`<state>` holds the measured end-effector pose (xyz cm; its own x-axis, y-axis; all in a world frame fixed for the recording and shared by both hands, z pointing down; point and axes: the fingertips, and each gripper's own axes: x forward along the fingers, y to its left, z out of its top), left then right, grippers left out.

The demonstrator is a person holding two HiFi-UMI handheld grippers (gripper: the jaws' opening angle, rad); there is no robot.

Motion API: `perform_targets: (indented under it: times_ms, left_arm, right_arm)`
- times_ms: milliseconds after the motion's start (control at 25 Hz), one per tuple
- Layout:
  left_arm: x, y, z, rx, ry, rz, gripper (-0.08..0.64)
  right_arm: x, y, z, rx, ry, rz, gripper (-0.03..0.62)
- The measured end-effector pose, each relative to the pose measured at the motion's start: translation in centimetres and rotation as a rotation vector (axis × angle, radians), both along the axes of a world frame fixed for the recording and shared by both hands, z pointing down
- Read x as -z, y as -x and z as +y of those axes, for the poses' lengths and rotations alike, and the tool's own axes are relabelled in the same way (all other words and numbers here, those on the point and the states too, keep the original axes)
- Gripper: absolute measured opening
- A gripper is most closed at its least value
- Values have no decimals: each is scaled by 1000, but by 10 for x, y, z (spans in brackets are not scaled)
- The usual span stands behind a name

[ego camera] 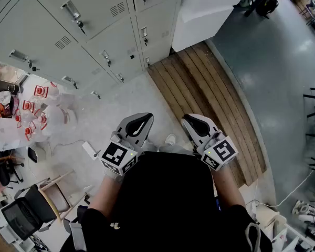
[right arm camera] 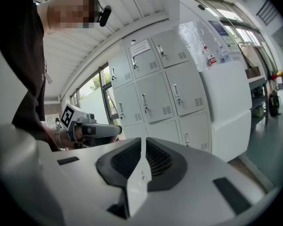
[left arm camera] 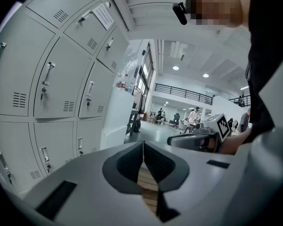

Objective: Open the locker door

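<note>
Item: left gripper (ego camera: 139, 124) and right gripper (ego camera: 193, 123). Both have jaws pressed together with nothing between them, and both are held near my body.
Item: lockers (ego camera: 68, 41), far left, doors all shut, well apart from both grippers.
Risks, as I judge them: reaching a handle (ego camera: 71, 9) with unopened jaws and glancing off; snagging the hanging key (ego camera: 82, 27).

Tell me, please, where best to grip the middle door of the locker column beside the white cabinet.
Take the door by its handle, a slim upright bar standing off the panel near its left edge. Come straight from the front and pinch across the bar at mid-height.
</note>
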<state>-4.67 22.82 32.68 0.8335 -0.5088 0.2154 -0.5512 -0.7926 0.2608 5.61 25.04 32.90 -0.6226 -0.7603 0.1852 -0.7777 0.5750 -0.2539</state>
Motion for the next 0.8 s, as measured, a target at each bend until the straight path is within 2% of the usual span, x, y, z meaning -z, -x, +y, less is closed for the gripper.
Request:
perform_targets:
  times_ms: [320, 640, 800]
  left_arm:
    - [-1, 29, -5, 14, 6, 6, 23]
    - [-3, 80, -17, 27, 0, 30, 23]
    - [-16, 107, -28, 40, 17, 30, 23]
  right_arm:
    - [-2, 18, -11, -18, 16, 21, 51]
    - [2, 64, -31, -38, 31, -18, 52]
    - [-3, 82, -43, -44, 44, 14, 52]
